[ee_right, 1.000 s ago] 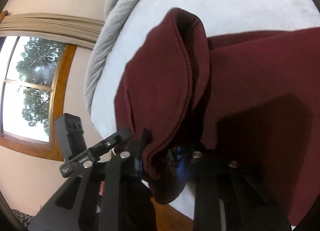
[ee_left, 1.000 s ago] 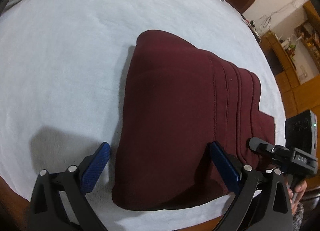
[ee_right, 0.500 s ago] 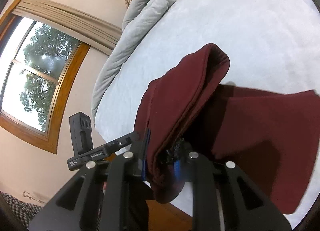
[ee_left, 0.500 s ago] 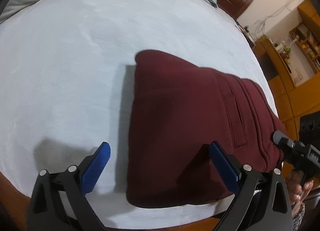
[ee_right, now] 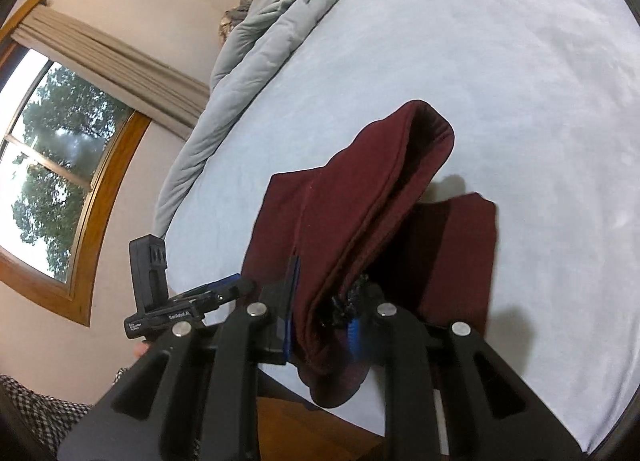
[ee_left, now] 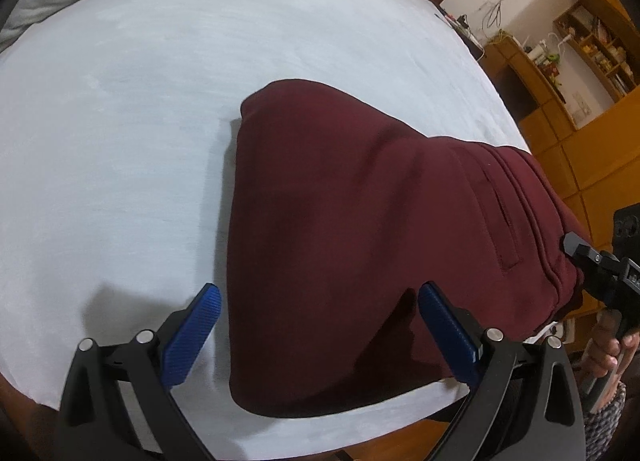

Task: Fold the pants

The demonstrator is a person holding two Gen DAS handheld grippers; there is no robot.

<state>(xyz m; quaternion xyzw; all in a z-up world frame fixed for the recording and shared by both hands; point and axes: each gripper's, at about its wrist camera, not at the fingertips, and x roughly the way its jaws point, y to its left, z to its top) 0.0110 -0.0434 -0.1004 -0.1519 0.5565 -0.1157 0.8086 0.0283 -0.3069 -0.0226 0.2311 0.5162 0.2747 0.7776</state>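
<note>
On the bed: pale blue bed sheet (ee_left: 140,109) across nearly the whole left wrist view; rumpled grey duvet (ee_right: 256,41) along the far edge, well apart from the work.
Task's thing: dark red pants (ee_left: 360,221), already doubled into a thick pad near the bed's front edge; far end rounded into a fold, near end close to the edge of the bed sheet.
Long axis: from the near edge away toward the duvet, roughly in line with the left claw's fingers; waistband side with its seams and pocket slit on the right.
Lifted part: right-hand edge of the pants (ee_right: 372,197) raised off the sheet into a peaked flap, lower layer flat beneath and to the right of it.
Right gripper (ee_right: 320,321): clamped on that raised edge, several layers of cloth bunched between the blue pads.
Left gripper (ee_left: 316,325): jaws spread wide, holding nothing, just above the near left corner; left pad over bare sheet, right pad over cloth.
Nearer hand: right one, already on the cloth.
Likely next: flap carried leftward across the long axis, judging by the lift.
Risk: thick layers slipping apart in the pinch.
</note>
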